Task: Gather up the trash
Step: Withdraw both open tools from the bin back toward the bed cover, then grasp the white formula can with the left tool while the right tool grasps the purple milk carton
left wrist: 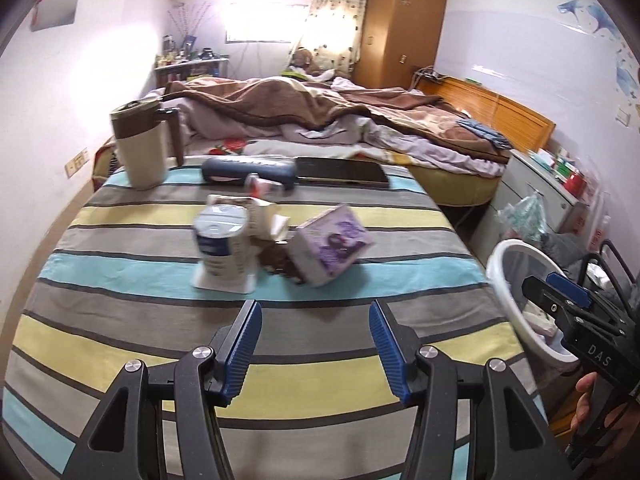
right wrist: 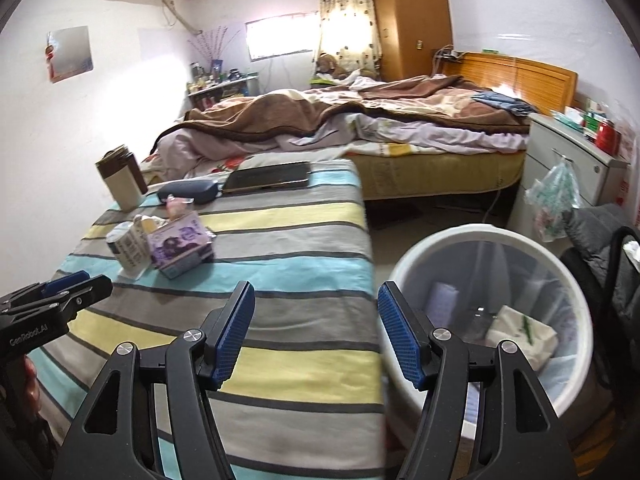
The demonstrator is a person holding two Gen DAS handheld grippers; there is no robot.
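On the striped tablecloth (left wrist: 120, 280) a cluster of trash sits ahead of my left gripper (left wrist: 315, 312). It holds a white and blue carton (left wrist: 222, 240), a crumpled white carton (left wrist: 266, 216), a tilted purple box (left wrist: 332, 244) and a brown spill (left wrist: 280, 262). A small red and white wrapper (left wrist: 260, 186) lies farther back. The left gripper is open and empty, short of the cluster. My right gripper (right wrist: 316, 292) is open and empty over the table's right edge, beside a white bin (right wrist: 480, 229). The bin has a clear liner and a white packet (right wrist: 520, 336) inside.
At the table's far edge stand a beige and brown jug (left wrist: 140, 144), a dark blue case (left wrist: 248, 170) and a flat black device (left wrist: 344, 172). An unmade bed (right wrist: 360, 120) lies beyond. A nightstand (right wrist: 568, 160) with a hanging plastic bag (right wrist: 554, 200) and a dark chair (right wrist: 600, 248) stand right of the bin.
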